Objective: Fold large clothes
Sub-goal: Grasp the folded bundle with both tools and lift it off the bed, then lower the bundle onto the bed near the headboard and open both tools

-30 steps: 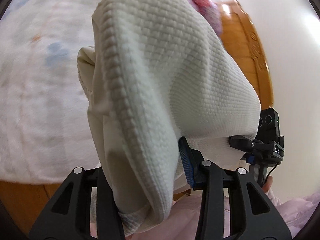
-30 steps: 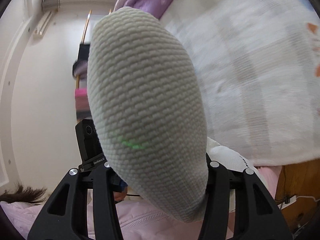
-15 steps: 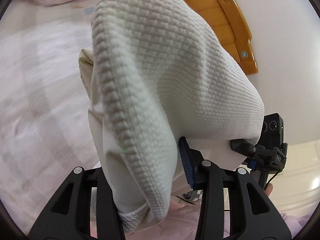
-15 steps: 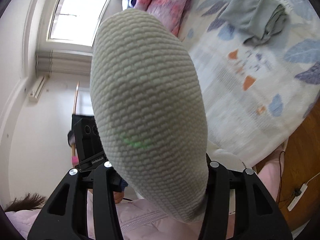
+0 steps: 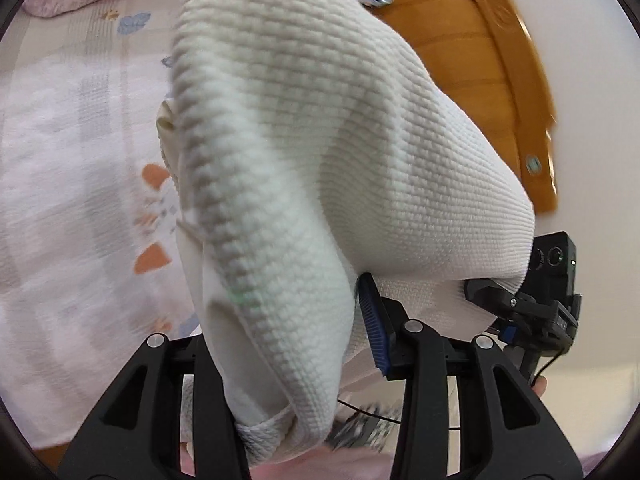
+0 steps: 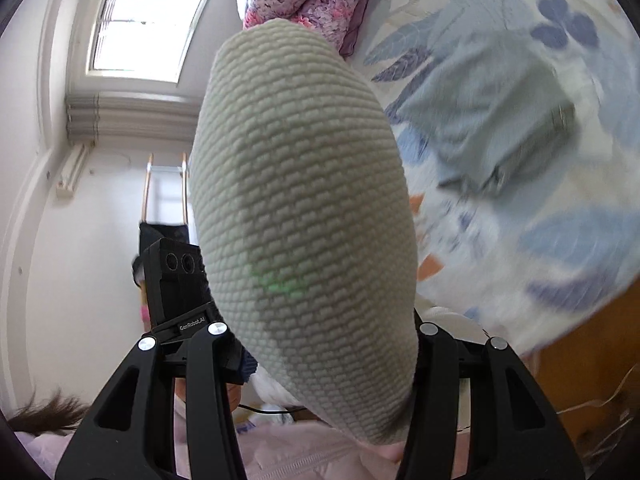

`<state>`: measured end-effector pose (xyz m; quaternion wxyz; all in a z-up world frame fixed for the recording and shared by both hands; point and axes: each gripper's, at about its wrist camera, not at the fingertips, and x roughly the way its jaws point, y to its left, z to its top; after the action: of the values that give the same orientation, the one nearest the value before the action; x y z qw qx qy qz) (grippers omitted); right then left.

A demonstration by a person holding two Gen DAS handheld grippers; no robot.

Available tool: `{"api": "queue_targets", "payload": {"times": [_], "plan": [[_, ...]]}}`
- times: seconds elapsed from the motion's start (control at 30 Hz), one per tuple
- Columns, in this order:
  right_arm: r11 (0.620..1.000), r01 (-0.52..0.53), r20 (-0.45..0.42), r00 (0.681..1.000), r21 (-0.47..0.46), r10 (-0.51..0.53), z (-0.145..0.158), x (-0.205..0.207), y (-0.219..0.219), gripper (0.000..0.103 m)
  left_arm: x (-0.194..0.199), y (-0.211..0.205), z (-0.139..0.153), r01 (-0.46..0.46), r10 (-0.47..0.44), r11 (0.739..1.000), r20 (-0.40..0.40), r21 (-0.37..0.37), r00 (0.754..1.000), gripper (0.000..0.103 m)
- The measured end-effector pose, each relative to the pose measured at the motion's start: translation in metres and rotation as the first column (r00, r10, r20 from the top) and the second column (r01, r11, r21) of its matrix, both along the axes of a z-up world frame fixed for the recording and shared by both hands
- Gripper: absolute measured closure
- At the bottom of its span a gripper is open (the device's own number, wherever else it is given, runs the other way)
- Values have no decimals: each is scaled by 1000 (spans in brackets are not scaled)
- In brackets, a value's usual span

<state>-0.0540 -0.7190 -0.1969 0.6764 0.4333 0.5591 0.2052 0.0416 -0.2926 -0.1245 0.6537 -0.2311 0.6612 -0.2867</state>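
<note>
While the cream waffle-knit garment (image 5: 320,168) bulges up between its fingers, L gripper (image 5: 288,344) is clamped on a thick fold, held above the leaf-print bedspread (image 5: 80,200), wooden headboard (image 5: 492,80) behind | R view: R gripper (image 6: 316,344) pinches same knit (image 6: 304,216), bunched upright; folded grey-blue clothing (image 6: 492,132) lies on bedspread beyond.
</note>
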Motion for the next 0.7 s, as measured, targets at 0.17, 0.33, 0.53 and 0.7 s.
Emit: {"api": "queue_targets", "payload": {"times": [0.17, 0.33, 0.53, 0.7], "plan": [[991, -134, -26, 991, -3, 134, -25, 92, -59, 56, 47, -75, -27, -102, 102, 995, -54, 6, 993, 63], [973, -226, -43, 973, -37, 225, -56, 173, -85, 53, 100, -119, -69, -186, 189, 982, -91, 40, 978, 61], [926, -228, -247, 956, -301, 156, -150, 250, -104, 33, 163, -167, -154, -130, 185, 928, -129, 351, 974, 28], [810, -73, -117, 993, -582, 6, -128, 241, -128, 20, 159, -167, -152, -119, 188, 852, -86, 510, 978, 23]]}}
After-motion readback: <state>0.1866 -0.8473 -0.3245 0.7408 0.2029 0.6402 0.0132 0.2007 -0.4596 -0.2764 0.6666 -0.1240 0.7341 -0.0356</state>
